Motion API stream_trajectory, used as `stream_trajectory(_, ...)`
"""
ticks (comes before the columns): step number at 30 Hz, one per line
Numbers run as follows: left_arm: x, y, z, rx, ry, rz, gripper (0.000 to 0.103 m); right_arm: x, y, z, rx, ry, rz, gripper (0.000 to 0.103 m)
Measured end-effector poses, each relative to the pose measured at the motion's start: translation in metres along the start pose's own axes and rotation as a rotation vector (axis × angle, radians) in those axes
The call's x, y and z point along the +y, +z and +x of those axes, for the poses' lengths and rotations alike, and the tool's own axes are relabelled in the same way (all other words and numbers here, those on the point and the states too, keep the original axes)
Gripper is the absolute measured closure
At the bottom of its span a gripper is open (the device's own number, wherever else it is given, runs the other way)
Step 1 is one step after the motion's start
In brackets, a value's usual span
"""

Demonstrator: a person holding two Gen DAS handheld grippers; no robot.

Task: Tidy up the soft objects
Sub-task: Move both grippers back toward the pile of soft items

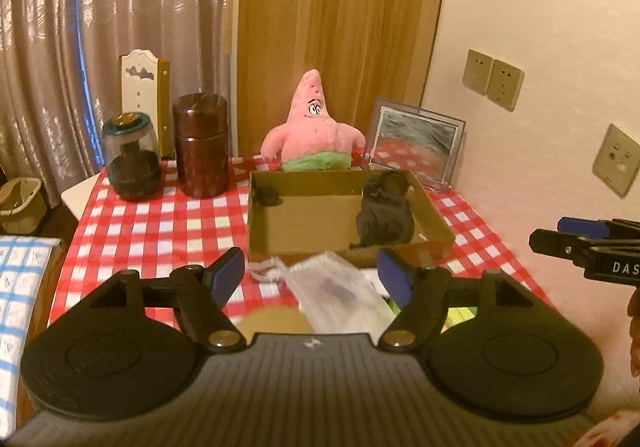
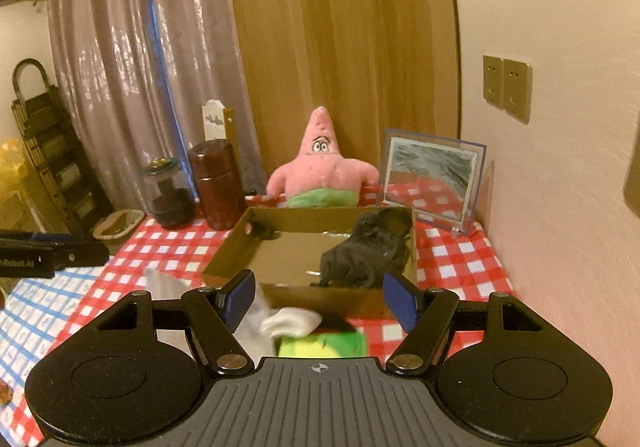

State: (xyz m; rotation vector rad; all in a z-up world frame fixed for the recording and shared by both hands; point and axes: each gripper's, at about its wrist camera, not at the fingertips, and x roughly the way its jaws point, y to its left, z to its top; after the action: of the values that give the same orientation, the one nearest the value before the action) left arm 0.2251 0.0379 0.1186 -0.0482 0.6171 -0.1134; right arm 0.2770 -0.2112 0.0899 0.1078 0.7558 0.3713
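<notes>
An open cardboard box (image 1: 312, 219) (image 2: 288, 255) sits on the red checked tablecloth. Inside it, a black soft object (image 1: 386, 213) (image 2: 368, 251) lies against the right wall and a small dark item (image 1: 268, 194) sits in the far left corner. A pink star plush (image 1: 314, 131) (image 2: 320, 171) stands behind the box. My left gripper (image 1: 312, 279) is open above a clear pouch (image 1: 336, 291) lying in front of the box. My right gripper (image 2: 320, 299) is open above a white cloth (image 2: 288, 321) and a green-yellow soft toy (image 2: 324, 343). Neither gripper holds anything.
A glass jar (image 1: 130, 159) and a brown canister (image 1: 202, 145) stand at the back left. A framed picture (image 1: 416, 143) leans near the wall at the back right. Blue checked cloth (image 2: 44, 311) covers the surface on the left. Curtains hang behind.
</notes>
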Motion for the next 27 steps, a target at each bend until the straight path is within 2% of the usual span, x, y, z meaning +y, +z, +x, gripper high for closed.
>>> stream_trajectory(3,0.0,-0.018,-0.019,-0.01,0.015,-0.021,0.023,0.01,-0.015,-0.019,-0.009,0.006,-0.003,0.032)
stream_trajectory(14,-0.005,-0.07,-0.071,-0.033,0.062,-0.064,0.014,0.038,-0.067,-0.081,-0.028,-0.006,0.049,0.032)
stream_trajectory(20,-0.009,-0.09,-0.083,-0.032,0.098,-0.063,0.013,0.051,-0.09,-0.092,-0.017,-0.017,0.039,0.032)
stream_trajectory(27,-0.007,-0.108,-0.081,0.004,0.089,-0.104,0.013,0.059,-0.111,-0.094,0.015,-0.036,0.061,0.032)
